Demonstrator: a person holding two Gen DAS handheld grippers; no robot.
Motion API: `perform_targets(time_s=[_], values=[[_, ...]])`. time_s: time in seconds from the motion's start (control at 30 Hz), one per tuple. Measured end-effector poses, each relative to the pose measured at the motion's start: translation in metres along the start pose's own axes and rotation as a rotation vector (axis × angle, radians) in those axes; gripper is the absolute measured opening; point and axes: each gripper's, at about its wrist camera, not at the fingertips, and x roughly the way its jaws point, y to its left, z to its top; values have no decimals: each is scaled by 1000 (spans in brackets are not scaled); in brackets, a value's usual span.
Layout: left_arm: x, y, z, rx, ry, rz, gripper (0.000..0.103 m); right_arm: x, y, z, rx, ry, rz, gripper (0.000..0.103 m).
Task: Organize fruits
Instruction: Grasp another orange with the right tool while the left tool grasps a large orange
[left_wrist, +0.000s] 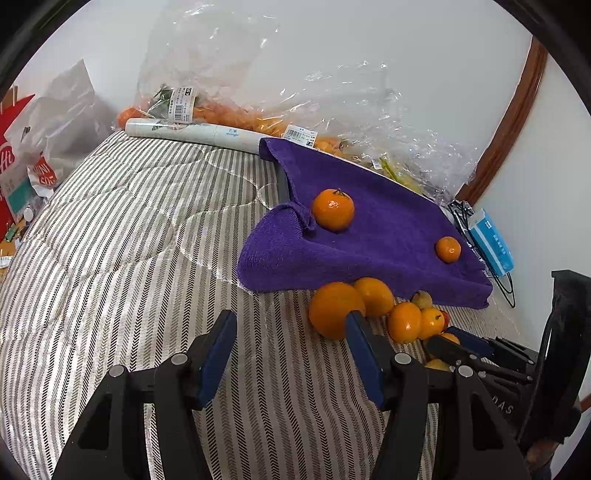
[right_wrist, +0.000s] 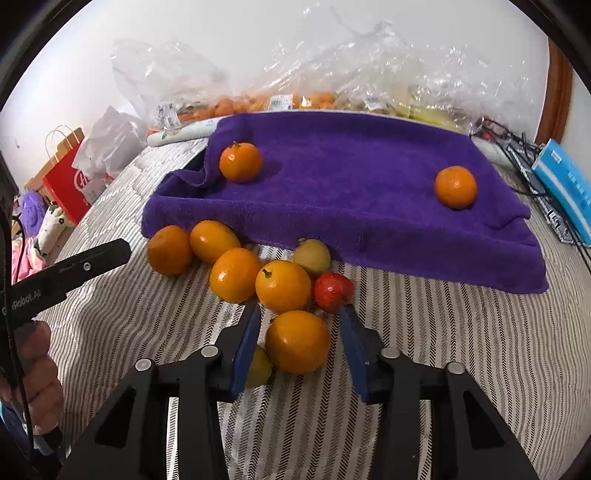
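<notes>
A purple towel (right_wrist: 351, 192) lies over a raised flat thing on the striped bedcover (left_wrist: 129, 240). Two mandarins rest on it, one at the left (right_wrist: 240, 161) and one at the right (right_wrist: 455, 187). In front of the towel several oranges huddle together with a red fruit (right_wrist: 333, 292) and a yellowish fruit (right_wrist: 312, 257). My right gripper (right_wrist: 300, 308) straddles the nearest orange (right_wrist: 297, 341); a small gap shows beside each pad, so it is open. A yellow-green fruit (right_wrist: 258, 367) peeks from behind its left finger. My left gripper (left_wrist: 291, 315) is open and empty, its right fingertip in front of a big orange (left_wrist: 332, 308).
Clear plastic bags (left_wrist: 258, 92) of fruit line the wall behind the towel, with a rolled white tube (left_wrist: 192, 133) beside them. A blue box (right_wrist: 569, 184) and black cables lie at the right. A red paper bag (right_wrist: 66, 177) stands at the left. A hand (right_wrist: 37, 376) holds the left tool.
</notes>
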Motion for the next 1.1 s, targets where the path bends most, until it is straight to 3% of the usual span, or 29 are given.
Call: perform_targets(time_s=[0.3,0.47,0.77,1.03,1.1], values=[[1,0,0,3,1,-2,58,-16,-22,-13,-21,-15,-80,35],[3,-1,-2,5,5,-10,58,-10,-26,-22,-43,9,-65,36],[5,-21,-3,85,5,-78,60,-23,-36,-28,-77,-68,-92,36],[38,-41,1,89,106,18,58,-33,-74,-27,-42,-122,-117,36],[39,-46,0,116,72,80,56,-33,-82,-26,-24,-136,-116,36]])
